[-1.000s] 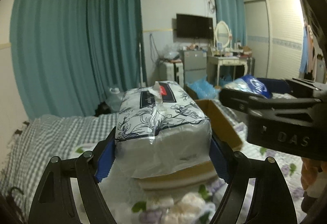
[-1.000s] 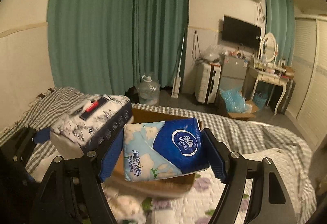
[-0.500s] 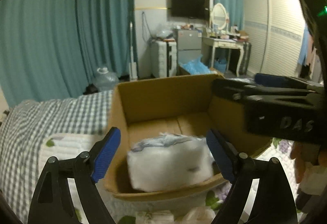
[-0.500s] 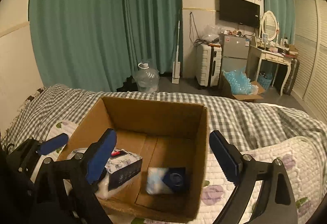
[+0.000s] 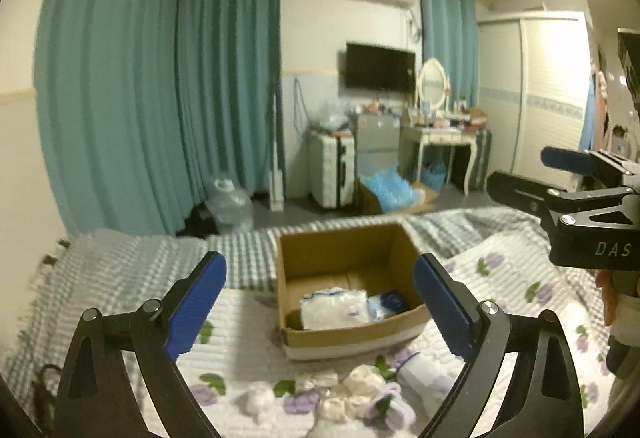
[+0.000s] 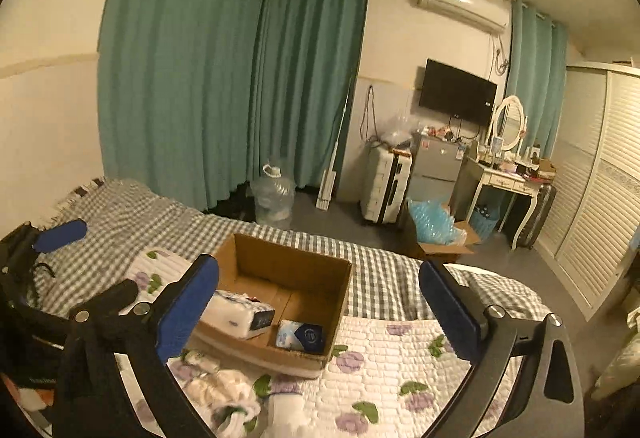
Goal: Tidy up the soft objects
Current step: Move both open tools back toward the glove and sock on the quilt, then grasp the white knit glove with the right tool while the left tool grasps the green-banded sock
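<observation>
- The bed (image 5: pixel 500 278), under a floral quilt and a checked blanket, carries everything.
- A cardboard box (image 5: pixel 344 246) stands open in the middle of the bed.
- The left gripper (image 5: pixel 320 302) and right gripper (image 6: pixel 318 312) hover above the bed's near edge, fingers spread wide, holding nothing.
- A white tissue pack (image 5: pixel 334 308) lies in the box's near left part.
- A blue tissue pack (image 5: pixel 388 303) lies just to its right.
- Loose soft items (image 5: pixel 360 394) sit on the quilt near the bed's front edge.
</observation>
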